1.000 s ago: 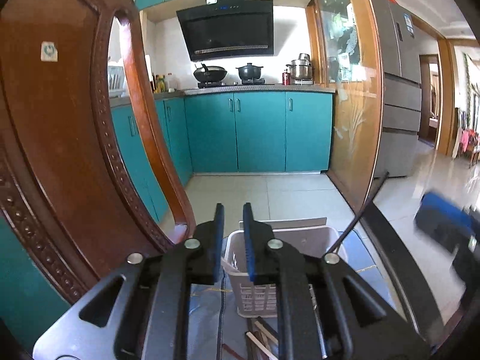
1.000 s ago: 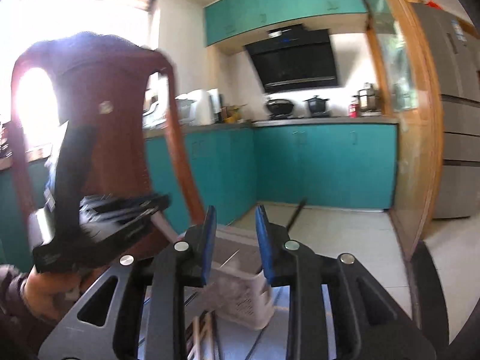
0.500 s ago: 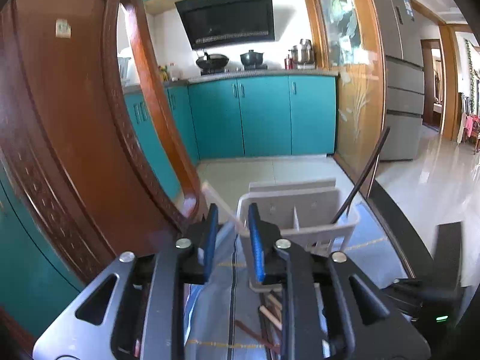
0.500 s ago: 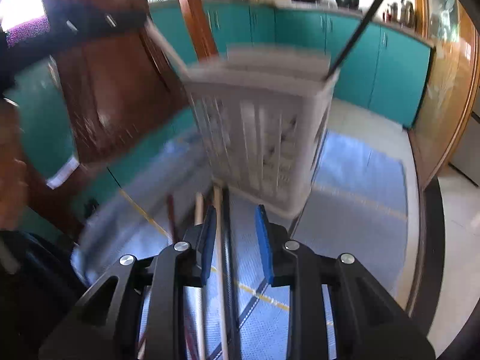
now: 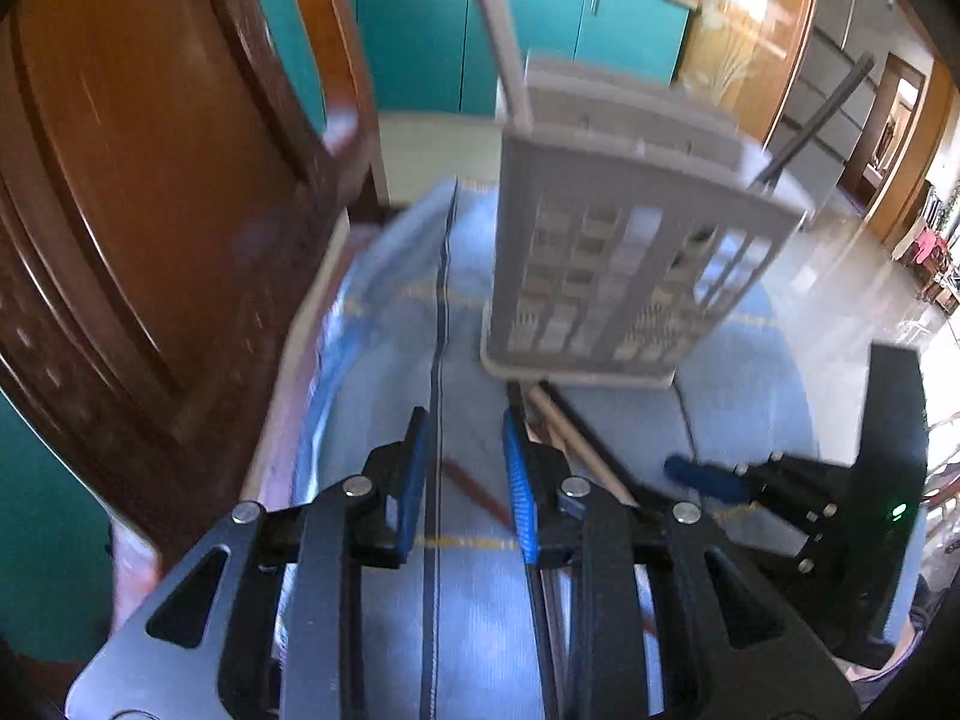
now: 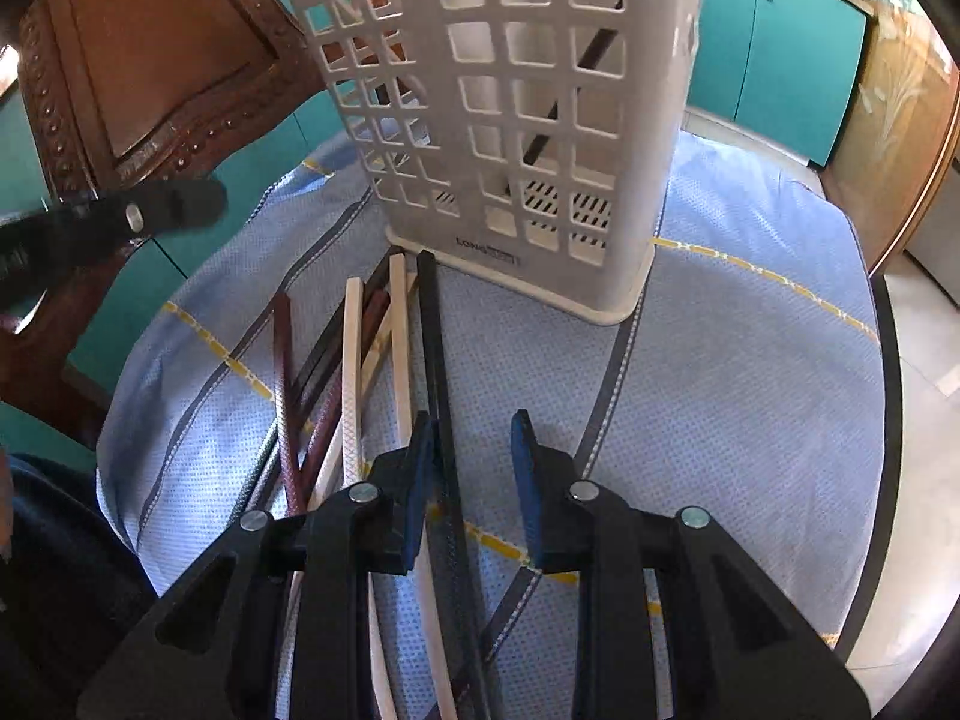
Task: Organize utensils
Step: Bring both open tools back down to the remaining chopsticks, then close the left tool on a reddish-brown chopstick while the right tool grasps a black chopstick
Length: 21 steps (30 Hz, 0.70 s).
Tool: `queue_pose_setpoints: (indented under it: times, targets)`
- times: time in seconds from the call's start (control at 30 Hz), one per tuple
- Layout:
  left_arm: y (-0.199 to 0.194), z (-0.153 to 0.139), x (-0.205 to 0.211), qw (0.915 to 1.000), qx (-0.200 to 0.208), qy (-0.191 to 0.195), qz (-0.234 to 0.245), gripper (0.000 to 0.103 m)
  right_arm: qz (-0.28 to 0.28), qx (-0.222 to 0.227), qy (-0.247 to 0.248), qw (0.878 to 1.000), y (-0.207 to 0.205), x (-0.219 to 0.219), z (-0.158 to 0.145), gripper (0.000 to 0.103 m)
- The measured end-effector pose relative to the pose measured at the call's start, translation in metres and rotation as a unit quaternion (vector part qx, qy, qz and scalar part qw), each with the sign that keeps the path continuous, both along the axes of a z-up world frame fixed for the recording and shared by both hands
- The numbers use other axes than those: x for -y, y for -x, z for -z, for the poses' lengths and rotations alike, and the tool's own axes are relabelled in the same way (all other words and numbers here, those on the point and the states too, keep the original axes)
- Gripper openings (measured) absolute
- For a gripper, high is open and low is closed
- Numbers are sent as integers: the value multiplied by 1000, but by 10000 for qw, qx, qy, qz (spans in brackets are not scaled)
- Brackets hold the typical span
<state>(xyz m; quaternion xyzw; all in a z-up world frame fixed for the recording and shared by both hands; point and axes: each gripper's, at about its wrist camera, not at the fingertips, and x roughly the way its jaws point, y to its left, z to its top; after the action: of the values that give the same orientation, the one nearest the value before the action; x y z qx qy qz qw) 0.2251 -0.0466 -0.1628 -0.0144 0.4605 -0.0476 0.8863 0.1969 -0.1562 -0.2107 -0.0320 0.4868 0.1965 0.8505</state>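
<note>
round worktop (image 6: 750, 360) under a pale blue dotted cloth (image 6: 708, 420) with grey stripes and yellow lines. white plastic basket (image 6: 516, 120) with a grid of square holes stands upright on the cloth toward the far side; one dark chopstick (image 6: 558, 108) leans inside it, its end sticking out above the rim in the left wrist view. left view is motion-blurred.

loose chopsticks (image 6: 354, 360) lie in a rough bundle on the cloth in front of the basket, far tips close to its base: dark red, pale wood and black ones, overlapping. a long black chopstick (image 6: 435, 360) lies at the right edge of the bundle, running from the basket's foot toward the camera.

right tongs (image 6: 471, 468): narrow gap, tilted down over the cloth. the long black chopstick passes just inside the left finger (image 6: 420, 480); contact cannot be told, and the right pad stands clear of it, so nothing is clamped.

left tongs (image 5: 465, 480): narrow gap, nothing between the fingers but cloth and a grey stripe. the bundle lies just beside and under its right finger (image 5: 519, 498).

carved wooden chair (image 6: 150, 78) stands at the left edge of the worktop. teal cabinets (image 6: 774, 54) behind.
</note>
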Motion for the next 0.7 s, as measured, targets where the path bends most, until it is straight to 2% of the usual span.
queue_pose_setpoints:
  times: [0.07,0.17,0.37,0.7]
  targets:
    - [1,8,-1,9999,-149,19,-17,26,-2,21,13,10000,4,-2,1,27]
    - [4,18,-5,9997,-242,-23,-34,26,-36,-67,-89,9999,9,-5,2,7]
    - [2,26,-3,9992,-372,-116,-41,26,159,-168,-138,9996,12,7,-3,7]
    - [5,39,2,9989,-429,-209,4,26,703,-405,-399,9959,24,52,-12,5]
